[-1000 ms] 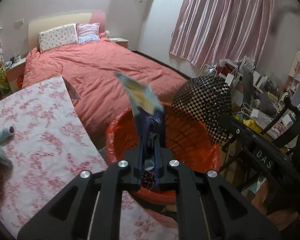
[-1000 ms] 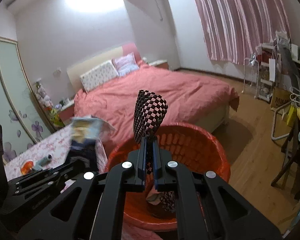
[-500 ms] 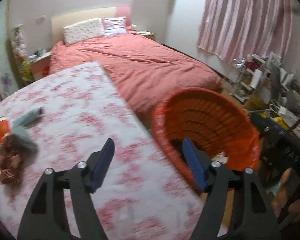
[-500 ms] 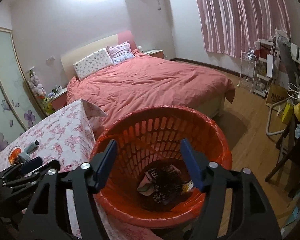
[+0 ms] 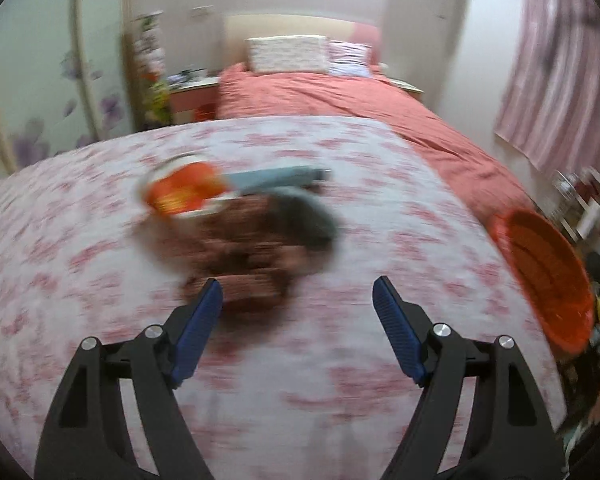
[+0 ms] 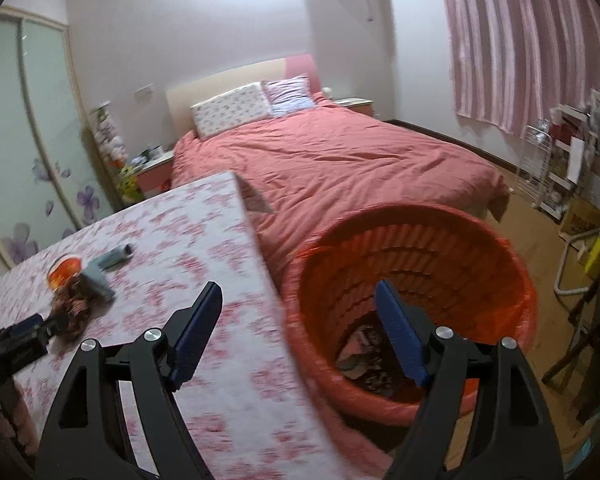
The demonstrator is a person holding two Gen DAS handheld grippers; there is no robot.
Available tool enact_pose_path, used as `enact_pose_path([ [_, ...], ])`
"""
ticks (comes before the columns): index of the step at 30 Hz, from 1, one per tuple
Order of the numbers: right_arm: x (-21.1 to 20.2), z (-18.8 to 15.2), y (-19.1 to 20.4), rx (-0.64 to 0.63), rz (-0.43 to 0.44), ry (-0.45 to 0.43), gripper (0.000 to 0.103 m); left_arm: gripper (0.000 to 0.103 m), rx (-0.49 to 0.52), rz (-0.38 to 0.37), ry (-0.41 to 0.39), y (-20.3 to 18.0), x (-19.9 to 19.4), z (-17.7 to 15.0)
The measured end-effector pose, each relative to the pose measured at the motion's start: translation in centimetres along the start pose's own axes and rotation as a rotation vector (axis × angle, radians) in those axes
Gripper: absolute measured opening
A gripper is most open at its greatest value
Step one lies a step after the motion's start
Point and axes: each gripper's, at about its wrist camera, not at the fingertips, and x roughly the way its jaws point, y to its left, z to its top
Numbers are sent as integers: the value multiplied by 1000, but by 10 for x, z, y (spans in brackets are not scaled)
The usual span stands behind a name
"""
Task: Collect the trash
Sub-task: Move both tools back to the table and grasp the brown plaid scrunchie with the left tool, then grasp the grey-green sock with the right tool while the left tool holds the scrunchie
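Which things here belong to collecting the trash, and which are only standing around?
Belong to the job:
trash pile on the table
orange basket, with trash already inside
left gripper and right gripper, both open

Only standing around:
bed
pillows
curtain

A bed [image 6: 332,160] covered by a coral-pink duvet is seen against the far wall, with a floral pillow [image 6: 232,114] and a striped pillow [image 6: 290,96] set side by side at its cream headboard [image 6: 224,80]. Pink striped curtains [image 6: 528,40] are hung at the right. A desk [image 6: 204,240] draped in a red-and-white floral cloth is placed at the bed's near corner, and wardrobe doors [image 6: 32,132] painted with purple flowers are shown at the left.
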Motion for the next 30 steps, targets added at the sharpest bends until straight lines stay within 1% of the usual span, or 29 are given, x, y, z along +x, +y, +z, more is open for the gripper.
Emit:
enact_pose_path([
  [2,0,-3,13,-24,12,-1,78,75,-43,22,3,23,1,1],
  [4,2,-5,25,-50,31,7,78,71,-64,46,8,38,7,3],
  [6,1,-7,35,-66,42,12,78,63,-81,51,30,48,15,4],
  [10,2,-11,54,-106,61,24,78,61,-109,29,64,53,32,8],
  [13,4,-13,61,-123,65,33,78,53,-113,12,81,51,43,12],
  [15,8,-14,66,-124,67,40,78,37,-107,5,92,45,52,14],
  [16,9,-15,67,-124,71,45,78,34,-101,11,94,44,55,14],
  [17,10,-16,69,-125,73,47,78,24,-91,23,93,43,54,13],
  [18,10,-17,71,-128,75,49,78,21,-85,19,90,44,53,12],
  [20,10,-18,75,-136,81,53,78,17,-79,-3,90,46,48,7],
  [22,11,-19,80,-140,88,57,78,17,-77,-20,90,52,40,1],
  [25,15,-21,90,-143,108,69,78,17,-81,-13,84,69,25,-10],
  [28,21,-23,105,-160,131,84,78,17,-111,18,77,94,11,-19],
  [30,26,-24,118,-173,151,94,78,17,-120,75,63,113,5,-21],
])
